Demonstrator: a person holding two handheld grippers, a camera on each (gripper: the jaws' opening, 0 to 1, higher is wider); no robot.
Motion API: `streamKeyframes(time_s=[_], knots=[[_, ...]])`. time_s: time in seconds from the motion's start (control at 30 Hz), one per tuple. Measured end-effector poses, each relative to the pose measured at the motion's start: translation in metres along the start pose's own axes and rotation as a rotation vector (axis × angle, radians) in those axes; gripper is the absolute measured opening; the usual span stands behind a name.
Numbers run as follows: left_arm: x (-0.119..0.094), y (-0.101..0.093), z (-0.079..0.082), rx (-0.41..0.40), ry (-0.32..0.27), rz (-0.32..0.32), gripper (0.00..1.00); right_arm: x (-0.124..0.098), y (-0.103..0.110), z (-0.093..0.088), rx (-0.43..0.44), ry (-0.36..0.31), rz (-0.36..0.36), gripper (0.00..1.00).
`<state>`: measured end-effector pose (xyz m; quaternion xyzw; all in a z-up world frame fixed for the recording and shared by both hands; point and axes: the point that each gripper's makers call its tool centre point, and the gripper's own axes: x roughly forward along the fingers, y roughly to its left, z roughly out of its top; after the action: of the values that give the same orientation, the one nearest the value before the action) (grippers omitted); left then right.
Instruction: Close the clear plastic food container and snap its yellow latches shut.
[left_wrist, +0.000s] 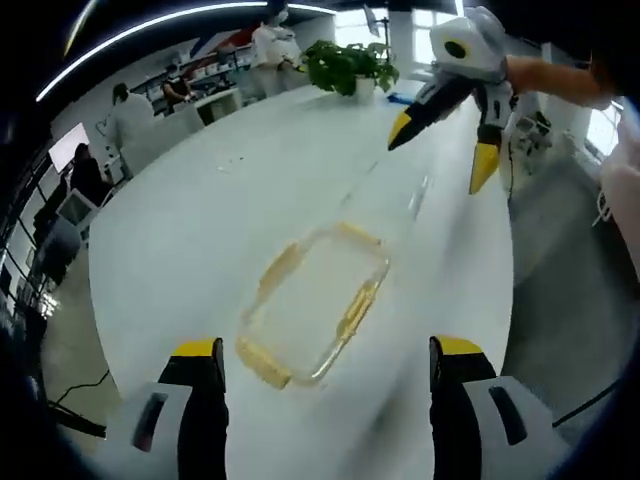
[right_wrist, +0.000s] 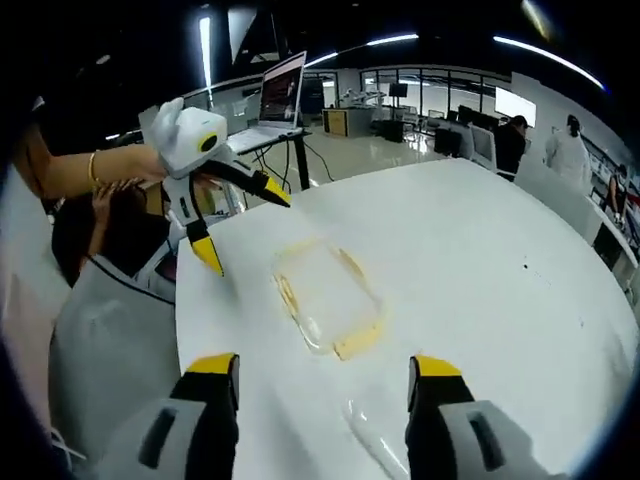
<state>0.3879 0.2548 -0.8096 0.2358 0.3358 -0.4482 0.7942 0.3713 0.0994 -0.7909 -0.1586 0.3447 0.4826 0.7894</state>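
In the left gripper view my left tongs (left_wrist: 327, 362) stand with both jaws wide apart and nothing between them, hanging above the white table (left_wrist: 190, 240). Just ahead of them, between the two jaw tips and a little beyond, lies the clear container (left_wrist: 312, 305) flat on the table, its yellow latches (left_wrist: 264, 364) showing along the edges; it is blurred, so I cannot tell whether the lid is seated. Farther ahead and to the right my right tongs (left_wrist: 440, 160) hover above the table, jaws spread and empty. Beyond them a potted plant (left_wrist: 350, 66) stands at the far end, with people past it. In the right gripper view the container (right_wrist: 327, 297) lies ahead of my right tongs (right_wrist: 325, 378), untouched, with my left tongs (right_wrist: 240, 225) just beyond it, to the left, and a laptop (right_wrist: 275, 100) well behind.
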Motion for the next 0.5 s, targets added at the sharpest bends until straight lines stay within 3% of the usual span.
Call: streamKeyframes(time_s=[0.23,0.4,0.5], knots=[[0.02,0.011,0.0,0.039,0.028,-0.028,0.82,0.027,-0.011,0.015,-0.081,0.039,0.034,0.72],[0.028,0.013,0.003,-0.001,0.023,-0.057,0.81,0.048,-0.014,0.022,-0.077,0.05,0.081,0.72],[0.033,0.014,0.001,0.015,0.041,-0.068,0.82,0.058,-0.015,0.025,-0.091,0.064,0.101,0.72]])
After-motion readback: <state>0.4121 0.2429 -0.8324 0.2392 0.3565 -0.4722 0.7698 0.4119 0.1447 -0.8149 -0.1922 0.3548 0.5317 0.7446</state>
